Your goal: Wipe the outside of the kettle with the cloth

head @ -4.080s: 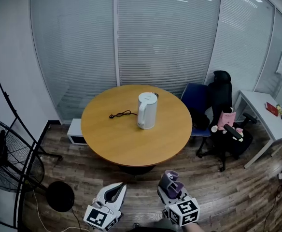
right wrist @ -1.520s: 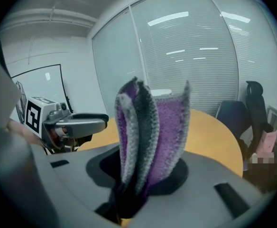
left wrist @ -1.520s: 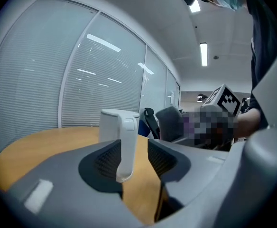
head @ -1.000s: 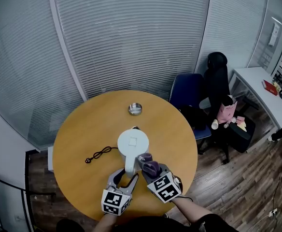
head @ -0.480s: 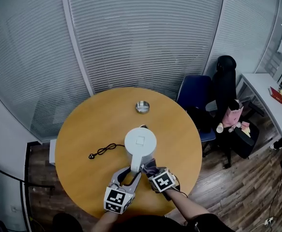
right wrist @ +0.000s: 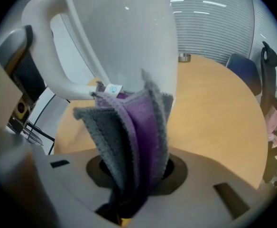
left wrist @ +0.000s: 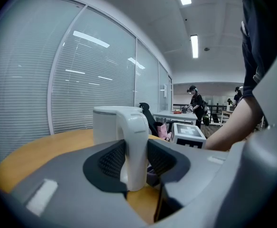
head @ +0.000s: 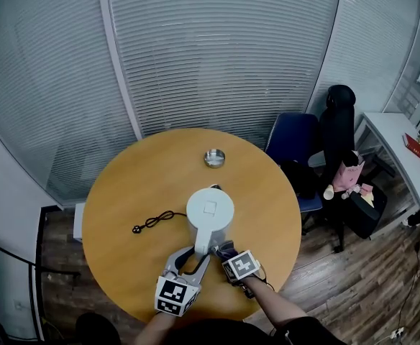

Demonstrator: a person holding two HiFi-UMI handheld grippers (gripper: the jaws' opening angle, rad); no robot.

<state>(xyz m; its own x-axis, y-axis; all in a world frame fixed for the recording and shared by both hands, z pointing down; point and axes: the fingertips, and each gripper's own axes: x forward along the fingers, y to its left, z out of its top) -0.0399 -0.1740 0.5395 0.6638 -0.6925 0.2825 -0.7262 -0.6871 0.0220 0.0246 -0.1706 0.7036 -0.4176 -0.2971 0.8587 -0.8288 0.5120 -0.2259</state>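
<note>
Overhead, a round wooden table [head: 124, 192] fills the middle of a room with blind-covered glass walls [head: 224, 49] and a wood-plank floor [head: 354, 279]. The white kettle [head: 210, 210] stands just toward 6 o'clock of the table's centre, with a small metal dish [head: 214, 157] at its 12 o'clock and a black cord [head: 156, 221] at 9 o'clock. A blue chair [head: 293, 139] and a black office chair [head: 337, 121] stand off the table's 2 o'clock. The left hand-held gripper [head: 195, 256] is clamped on the kettle's handle [left wrist: 133, 146]. The right hand-held gripper [head: 223, 251] pinches a grey-and-purple cloth [right wrist: 129, 127] that touches the kettle's side near the handle's foot. The cloth's folds cover the right pads, the lid hides the kettle's base from above, and a white desk [head: 390, 131] is cut off at 3 o'clock.
</note>
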